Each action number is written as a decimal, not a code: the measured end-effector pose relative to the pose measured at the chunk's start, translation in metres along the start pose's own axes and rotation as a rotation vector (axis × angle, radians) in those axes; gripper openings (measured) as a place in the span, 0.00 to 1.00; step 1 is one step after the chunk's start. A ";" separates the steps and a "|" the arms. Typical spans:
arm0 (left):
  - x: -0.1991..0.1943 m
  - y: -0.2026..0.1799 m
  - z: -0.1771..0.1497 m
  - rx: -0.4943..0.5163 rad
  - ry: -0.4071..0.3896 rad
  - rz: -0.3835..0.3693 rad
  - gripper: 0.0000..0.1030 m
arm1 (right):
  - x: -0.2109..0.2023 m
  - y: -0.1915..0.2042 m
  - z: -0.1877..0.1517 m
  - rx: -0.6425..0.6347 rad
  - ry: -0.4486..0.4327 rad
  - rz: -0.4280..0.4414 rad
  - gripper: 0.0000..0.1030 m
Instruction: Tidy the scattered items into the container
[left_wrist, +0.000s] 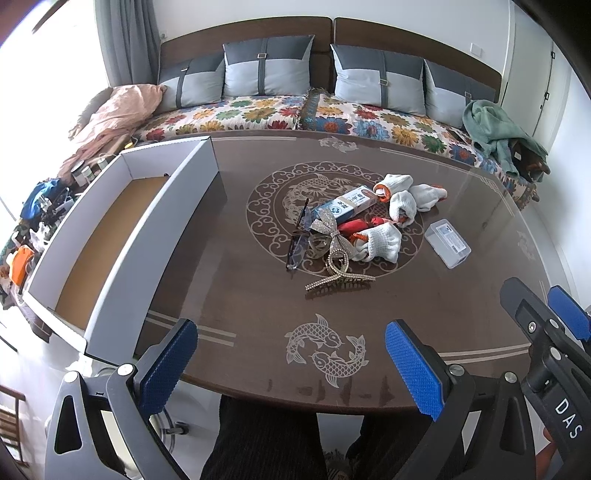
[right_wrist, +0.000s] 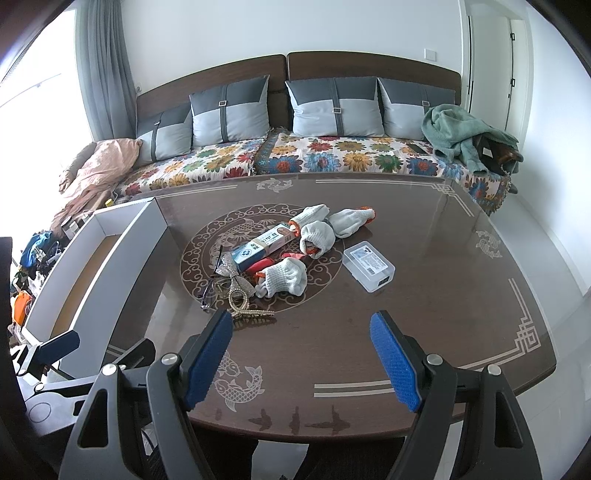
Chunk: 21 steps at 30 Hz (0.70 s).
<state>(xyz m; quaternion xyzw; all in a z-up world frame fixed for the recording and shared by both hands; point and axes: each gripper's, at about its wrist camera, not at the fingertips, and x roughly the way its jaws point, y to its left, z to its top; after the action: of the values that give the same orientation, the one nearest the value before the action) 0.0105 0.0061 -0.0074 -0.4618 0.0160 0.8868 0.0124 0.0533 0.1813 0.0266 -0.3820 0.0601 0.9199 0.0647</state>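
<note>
A long white cardboard box (left_wrist: 155, 236) (right_wrist: 99, 266) with a brown floor lies along the table's left edge. In the middle of the table sits a heap: a blue toothpaste carton (left_wrist: 347, 205) (right_wrist: 264, 245), white work gloves (left_wrist: 400, 201) (right_wrist: 317, 230), a red item (left_wrist: 351, 227), a silver bow (left_wrist: 327, 227) (right_wrist: 231, 271), black glasses (left_wrist: 297, 240), a rhinestone hair claw (left_wrist: 340, 278) (right_wrist: 251, 314). A clear plastic case (left_wrist: 447, 242) (right_wrist: 368, 266) lies to the right of the heap. My left gripper (left_wrist: 288, 350) and right gripper (right_wrist: 301, 339) hover open over the near edge, holding nothing.
The brown table (left_wrist: 258, 302) has koi patterns under glass. Behind it stands a sofa (right_wrist: 295, 151) with a floral cover, grey cushions, a pink cloth and a green blanket (right_wrist: 461, 129). Clutter lies on the floor at left. A person's dark-clothed legs (left_wrist: 266, 439) show under the near edge.
</note>
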 end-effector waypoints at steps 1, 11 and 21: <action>0.000 0.000 0.000 -0.001 0.002 -0.001 1.00 | 0.000 0.000 0.000 0.001 0.000 0.001 0.76; 0.001 0.001 -0.001 -0.001 0.005 -0.003 1.00 | 0.000 -0.001 -0.003 0.009 0.005 0.005 0.76; 0.001 0.002 -0.003 0.003 0.005 -0.002 1.00 | 0.000 -0.002 -0.004 0.015 0.007 0.007 0.76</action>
<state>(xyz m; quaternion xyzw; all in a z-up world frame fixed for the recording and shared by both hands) 0.0124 0.0037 -0.0098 -0.4639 0.0171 0.8856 0.0139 0.0559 0.1823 0.0236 -0.3844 0.0686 0.9184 0.0643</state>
